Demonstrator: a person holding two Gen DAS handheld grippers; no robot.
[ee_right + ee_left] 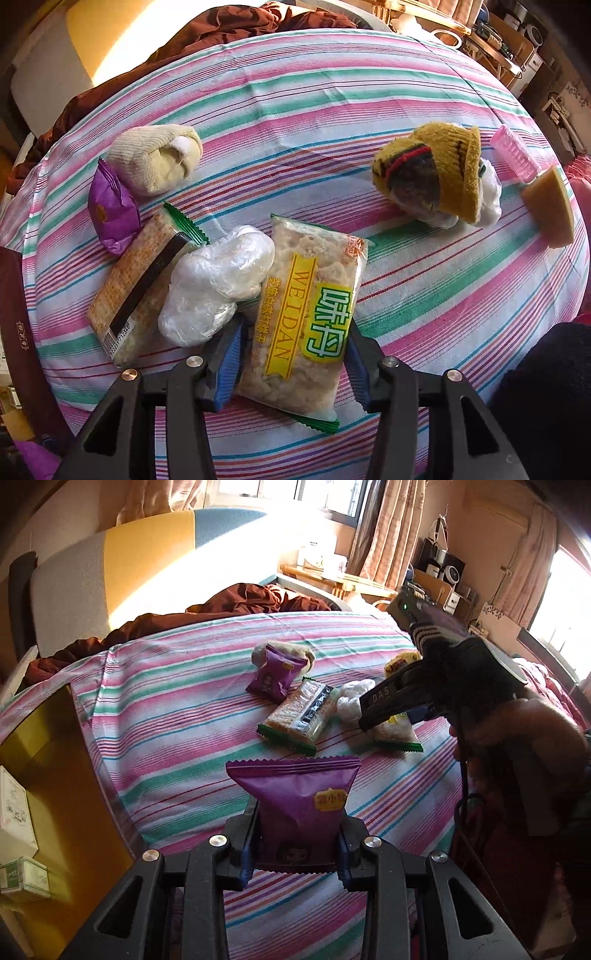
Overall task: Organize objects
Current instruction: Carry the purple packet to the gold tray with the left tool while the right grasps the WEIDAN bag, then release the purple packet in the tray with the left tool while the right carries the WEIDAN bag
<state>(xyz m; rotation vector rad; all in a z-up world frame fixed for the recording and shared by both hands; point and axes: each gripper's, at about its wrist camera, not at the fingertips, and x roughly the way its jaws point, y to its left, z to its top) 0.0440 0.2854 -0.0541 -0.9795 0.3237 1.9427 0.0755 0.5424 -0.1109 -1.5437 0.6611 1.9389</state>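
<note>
In the left wrist view my left gripper is shut on a purple snack packet, held upright above the striped bed sheet. In the right wrist view my right gripper points steeply down with its blue pads against both long edges of a clear WEIDAN cracker packet that lies on the sheet. Beside that packet sit a crumpled white plastic bag, a green-ended cracker packet and a second purple packet.
A cream sock bundle lies at the back left. A yellow striped sock, a pink ribbed piece and a beige wedge are at the right. An open yellow box stands left of the bed, a brown blanket behind.
</note>
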